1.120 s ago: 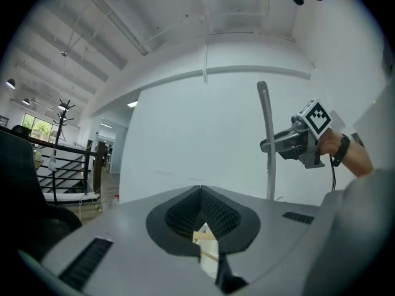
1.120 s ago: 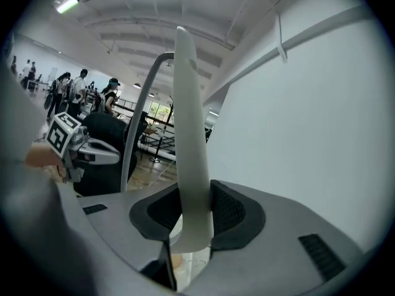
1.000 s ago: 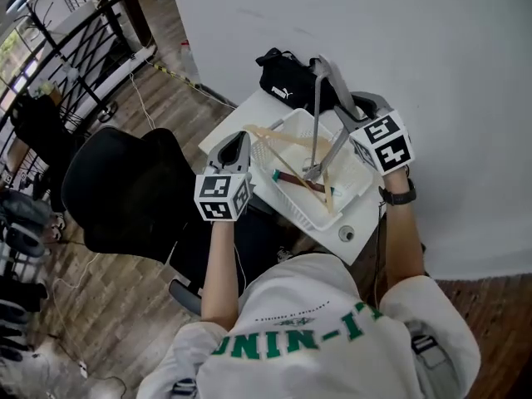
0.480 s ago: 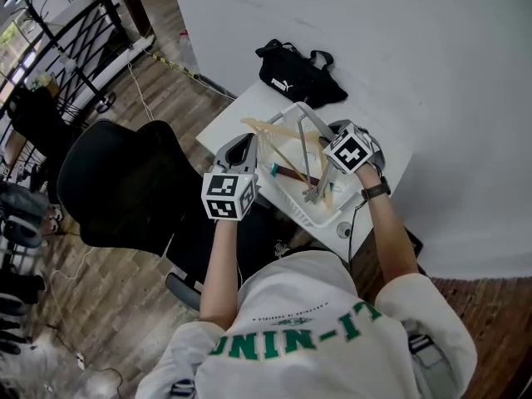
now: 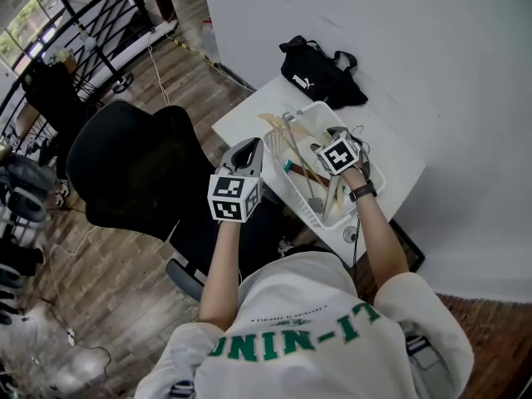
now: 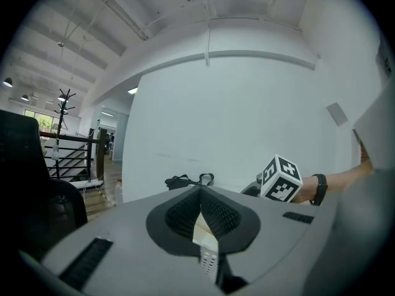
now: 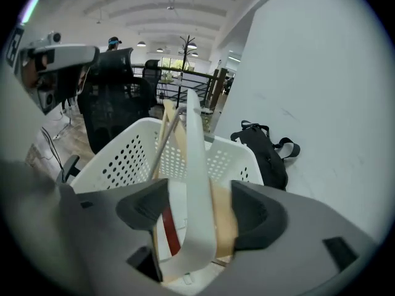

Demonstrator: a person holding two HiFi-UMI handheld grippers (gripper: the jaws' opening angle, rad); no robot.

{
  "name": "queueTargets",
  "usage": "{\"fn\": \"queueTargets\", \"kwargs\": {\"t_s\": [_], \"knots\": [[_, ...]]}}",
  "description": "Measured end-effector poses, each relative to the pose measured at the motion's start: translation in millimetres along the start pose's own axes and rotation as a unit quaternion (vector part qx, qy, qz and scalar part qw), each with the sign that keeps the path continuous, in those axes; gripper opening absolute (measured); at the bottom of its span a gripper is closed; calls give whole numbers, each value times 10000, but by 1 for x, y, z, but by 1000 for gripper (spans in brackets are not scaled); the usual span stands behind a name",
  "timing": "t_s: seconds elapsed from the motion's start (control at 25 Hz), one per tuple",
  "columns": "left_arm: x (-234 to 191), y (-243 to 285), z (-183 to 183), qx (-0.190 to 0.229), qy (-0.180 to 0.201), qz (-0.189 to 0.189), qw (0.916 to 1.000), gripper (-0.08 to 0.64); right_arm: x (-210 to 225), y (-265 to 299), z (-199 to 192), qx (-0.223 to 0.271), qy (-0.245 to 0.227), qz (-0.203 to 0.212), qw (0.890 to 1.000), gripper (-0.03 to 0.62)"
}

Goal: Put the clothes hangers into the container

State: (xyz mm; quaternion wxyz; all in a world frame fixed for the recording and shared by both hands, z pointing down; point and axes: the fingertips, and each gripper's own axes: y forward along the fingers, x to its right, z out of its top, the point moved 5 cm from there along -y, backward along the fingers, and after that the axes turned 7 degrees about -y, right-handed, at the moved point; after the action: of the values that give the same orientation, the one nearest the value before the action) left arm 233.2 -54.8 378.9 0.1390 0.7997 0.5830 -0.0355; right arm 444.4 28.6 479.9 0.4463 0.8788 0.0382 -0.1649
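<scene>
A white perforated basket (image 5: 279, 144) stands on a small white table (image 5: 245, 123) and holds wooden hangers (image 5: 278, 125). My right gripper (image 7: 197, 203) reaches down into the basket (image 7: 123, 159), its marker cube (image 5: 338, 154) over the basket's middle. Its jaws have just been opening. They are open, and a white hanger (image 7: 194, 159) stands between them with a gap at each pad. A wooden hanger (image 7: 225, 214) lies behind it. My left gripper (image 6: 200, 217) hovers at the basket's near left edge (image 5: 244, 151), shut and holding nothing.
A black waist bag (image 5: 320, 77) lies at the table's far end against the white wall. A black office chair (image 5: 125, 169) stands left of the table. A black railing (image 5: 91, 32) and a wooden floor lie further left.
My right gripper has dropped from high above the basket down into it, taking the long hanger along. The left gripper has sunk a little beside the basket.
</scene>
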Motion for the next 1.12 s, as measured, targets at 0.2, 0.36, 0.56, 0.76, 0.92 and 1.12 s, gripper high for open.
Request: {"fn": "queueTargets", "kwargs": {"t_s": [0.2,0.36,0.56,0.76,0.92,1.12], "knots": [[-14,-10,0,26,-66,232,9997,14,7,-20,33,869,137,-276,9957,534],[-26,-22,-1,102,-125,452,9988,14,-6,-35,68,1809,432,138,9825,538],[-54,-53,3,183,-155,911,9956,14,-46,-38,115,2458,492,741,9652,460],[-90,-100,4,355,-349,1586,9861,14,-96,-33,162,2796,329,1257,9513,444],[-117,-145,5,525,-476,2144,9742,14,-140,-37,200,3169,192,1591,9348,388],[-130,-196,14,677,-497,2684,9596,14,-175,-60,242,3811,196,1718,9082,255]]}}
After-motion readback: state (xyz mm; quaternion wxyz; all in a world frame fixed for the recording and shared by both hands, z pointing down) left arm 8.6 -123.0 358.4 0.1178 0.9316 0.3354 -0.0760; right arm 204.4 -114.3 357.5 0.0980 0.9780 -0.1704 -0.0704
